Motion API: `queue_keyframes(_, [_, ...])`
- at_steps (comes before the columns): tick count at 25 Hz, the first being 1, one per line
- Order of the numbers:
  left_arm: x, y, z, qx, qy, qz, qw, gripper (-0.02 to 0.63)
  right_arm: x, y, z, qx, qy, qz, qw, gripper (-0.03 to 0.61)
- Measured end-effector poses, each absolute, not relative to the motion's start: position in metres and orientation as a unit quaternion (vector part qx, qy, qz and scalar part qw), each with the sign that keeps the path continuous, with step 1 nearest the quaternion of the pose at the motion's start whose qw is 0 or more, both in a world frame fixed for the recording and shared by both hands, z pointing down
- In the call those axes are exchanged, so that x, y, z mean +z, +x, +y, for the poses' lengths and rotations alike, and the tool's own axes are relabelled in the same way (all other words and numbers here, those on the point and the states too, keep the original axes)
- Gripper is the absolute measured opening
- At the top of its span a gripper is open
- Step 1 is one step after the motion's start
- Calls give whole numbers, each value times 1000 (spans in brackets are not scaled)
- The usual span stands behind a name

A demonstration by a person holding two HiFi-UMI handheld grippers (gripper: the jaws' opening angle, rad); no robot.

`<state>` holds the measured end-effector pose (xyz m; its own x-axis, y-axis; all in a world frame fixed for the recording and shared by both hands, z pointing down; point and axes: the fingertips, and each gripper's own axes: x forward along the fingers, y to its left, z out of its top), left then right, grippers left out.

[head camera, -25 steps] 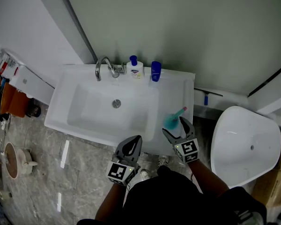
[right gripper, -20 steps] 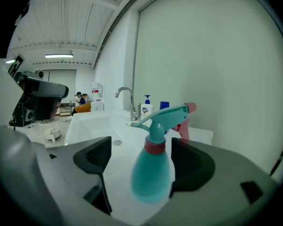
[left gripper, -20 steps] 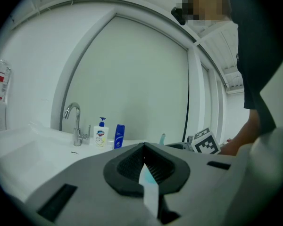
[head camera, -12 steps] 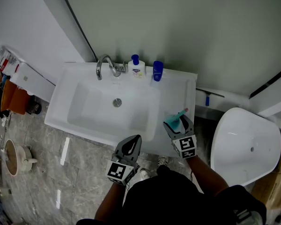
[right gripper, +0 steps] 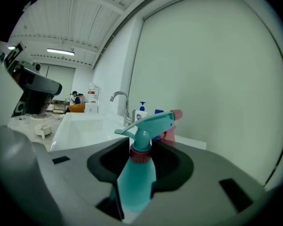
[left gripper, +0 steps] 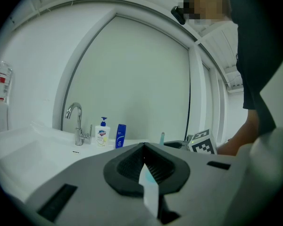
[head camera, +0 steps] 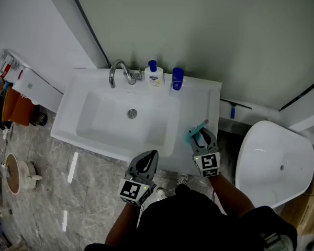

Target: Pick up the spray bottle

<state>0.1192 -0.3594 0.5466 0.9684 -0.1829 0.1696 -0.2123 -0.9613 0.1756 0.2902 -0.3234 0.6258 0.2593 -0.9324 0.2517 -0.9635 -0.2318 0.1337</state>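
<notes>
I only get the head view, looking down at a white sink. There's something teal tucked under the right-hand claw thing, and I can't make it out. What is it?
Observer: A teal spray bottle with a red collar. The right gripper view shows it standing upright between the jaws of the right gripper.
Operator: Is it actually squeezed, or just sitting there?
Observer: Squeezed, as far as that view shows. The jaws have just been closing, and they now press on the bottle's body from both sides.
</notes>
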Motion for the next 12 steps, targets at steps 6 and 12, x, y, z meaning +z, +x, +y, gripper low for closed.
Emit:
queue_keyframes(6, [545, 118, -355, 78, 988, -94, 90, -5, 618, 291, -321, 47, 781, -608, 134, 137])
queue_keyframes(12, [541, 114, -355, 73, 988, -98, 90, -5, 588, 284, -321, 17, 782, -611, 125, 135])
